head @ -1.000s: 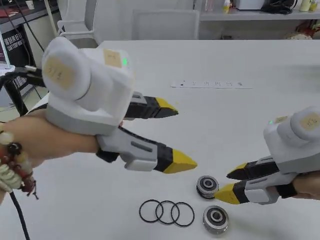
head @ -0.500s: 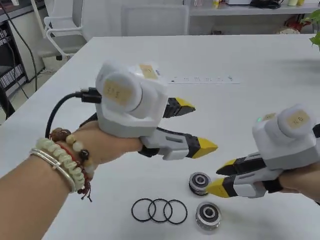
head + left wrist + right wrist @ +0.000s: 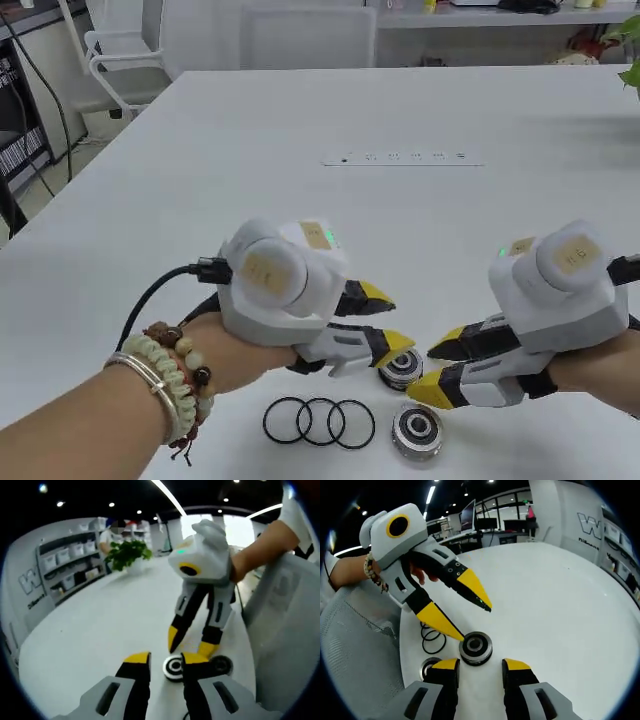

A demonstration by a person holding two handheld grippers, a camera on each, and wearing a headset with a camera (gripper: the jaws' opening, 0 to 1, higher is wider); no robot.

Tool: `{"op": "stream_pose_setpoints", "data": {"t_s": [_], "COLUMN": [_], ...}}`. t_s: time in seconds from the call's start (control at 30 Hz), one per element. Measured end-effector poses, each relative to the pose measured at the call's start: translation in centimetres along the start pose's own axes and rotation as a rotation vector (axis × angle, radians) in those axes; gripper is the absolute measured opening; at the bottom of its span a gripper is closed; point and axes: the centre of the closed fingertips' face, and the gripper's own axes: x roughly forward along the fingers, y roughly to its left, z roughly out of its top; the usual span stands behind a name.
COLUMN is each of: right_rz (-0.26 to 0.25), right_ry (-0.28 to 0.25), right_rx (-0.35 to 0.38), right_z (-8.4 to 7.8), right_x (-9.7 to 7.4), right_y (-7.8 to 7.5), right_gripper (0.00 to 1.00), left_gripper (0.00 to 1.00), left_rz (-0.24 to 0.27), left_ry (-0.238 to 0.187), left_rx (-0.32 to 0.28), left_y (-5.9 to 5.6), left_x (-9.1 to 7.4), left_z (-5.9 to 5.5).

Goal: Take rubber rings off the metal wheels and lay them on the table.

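1. left hand-held gripper [image 3: 388,318], jaws spread, is nosing one tip at the rim of the metal wheel [image 3: 402,368]; right hand-held gripper [image 3: 433,370], also spread, is facing it.
2. probably worth steadying the wheel while hooking its ring.
3. three rubber rings [image 3: 320,422] are lying nearby on the tabletop [image 3: 300,180].

The left tongs [image 3: 398,320] half-hide 1 wheel [image 3: 405,373]; print on the strip [image 3: 402,158] is too small to read.
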Motion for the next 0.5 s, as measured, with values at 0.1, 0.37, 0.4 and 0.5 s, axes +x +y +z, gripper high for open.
{"op": "stream_pose_setpoints", "data": {"t_s": [0.1, 0.37, 0.4, 0.5], "right_rz": [0.0, -0.001, -0.002, -0.004], "right_ry": [0.0, 0.002, 0.003, 0.004], "right_rx": [-0.011, -0.044, -0.044, -0.049], "right_z": [0.1, 0.2, 0.2, 0.2], "right_x": [0.1, 0.2, 0.2, 0.2], "right_y": [0.1, 0.3, 0.3, 0.3], "right_gripper": [0.32, 0.28, 0.28, 0.27], "left_gripper": [0.25, 0.19, 0.19, 0.18], "left_rz": [0.007, -0.005, -0.009, -0.024], "left_ry": [0.027, 0.028, 0.03, 0.04], "left_rx": [-0.005, -0.047, -0.05, -0.056], "left_y": [0.0, -0.5, -0.6, -1.1], "left_x": [0.3, 0.6, 0.7, 1.0], "left_z": [-0.8, -1.1, -1.2, -1.6]}}
